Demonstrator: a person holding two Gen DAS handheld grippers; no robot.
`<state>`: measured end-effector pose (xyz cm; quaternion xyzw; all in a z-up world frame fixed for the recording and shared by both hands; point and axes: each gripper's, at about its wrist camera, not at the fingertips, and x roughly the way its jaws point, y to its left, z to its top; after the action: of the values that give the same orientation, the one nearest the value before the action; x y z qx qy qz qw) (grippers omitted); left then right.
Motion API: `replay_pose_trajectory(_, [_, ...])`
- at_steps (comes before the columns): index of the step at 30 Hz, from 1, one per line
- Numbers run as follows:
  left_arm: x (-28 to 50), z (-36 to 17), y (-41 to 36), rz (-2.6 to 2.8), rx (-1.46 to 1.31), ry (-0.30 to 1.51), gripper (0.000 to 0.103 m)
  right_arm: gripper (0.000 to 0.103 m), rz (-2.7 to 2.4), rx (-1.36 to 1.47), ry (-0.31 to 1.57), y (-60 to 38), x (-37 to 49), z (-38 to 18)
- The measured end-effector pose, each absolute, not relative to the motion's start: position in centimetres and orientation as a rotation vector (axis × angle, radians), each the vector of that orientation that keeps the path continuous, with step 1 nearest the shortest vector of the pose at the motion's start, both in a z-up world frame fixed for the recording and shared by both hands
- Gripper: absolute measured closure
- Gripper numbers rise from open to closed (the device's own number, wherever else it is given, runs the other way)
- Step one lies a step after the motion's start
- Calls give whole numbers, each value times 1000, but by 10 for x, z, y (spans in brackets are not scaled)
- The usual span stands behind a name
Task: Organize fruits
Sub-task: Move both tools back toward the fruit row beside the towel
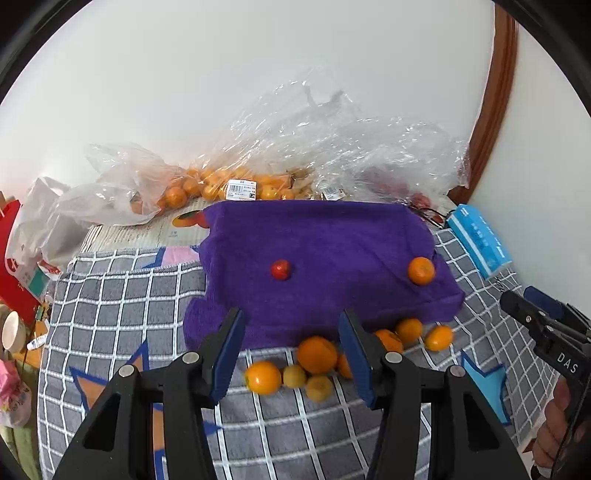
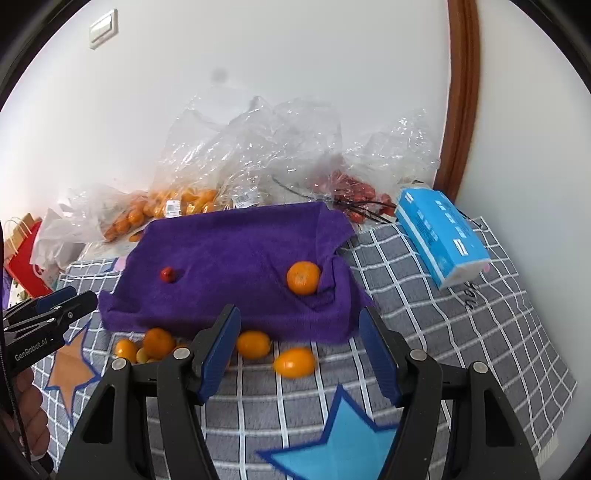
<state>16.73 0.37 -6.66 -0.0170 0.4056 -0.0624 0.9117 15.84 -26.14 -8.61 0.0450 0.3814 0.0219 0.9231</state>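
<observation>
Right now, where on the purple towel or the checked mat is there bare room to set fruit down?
Free: the purple towel between the small red fruit and the orange, and the checked mat between the towel and the blue tissue pack. Crowded: loose oranges along the towel's near edge, plastic bags behind.

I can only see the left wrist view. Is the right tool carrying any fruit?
Observer: No. The right tool is open with nothing between its pads. The oval orange fruit seen between them lies on the grey checked mat.
Operator: Is there anything on the wall that I'm missing?
Observer: A white wall switch plate sits high up on the left.
Operator: Any marking on the outside of my left tool?
Observer: Yes, the left tool has white lettering on its side that reads GenRobot.AI.
</observation>
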Motion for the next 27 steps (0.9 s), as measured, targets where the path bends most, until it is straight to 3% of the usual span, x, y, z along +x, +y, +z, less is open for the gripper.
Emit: replay_pose_trajectory(27, [113,-87,20,-93,-78,883,52,37,92,69,831,-253,108,-106])
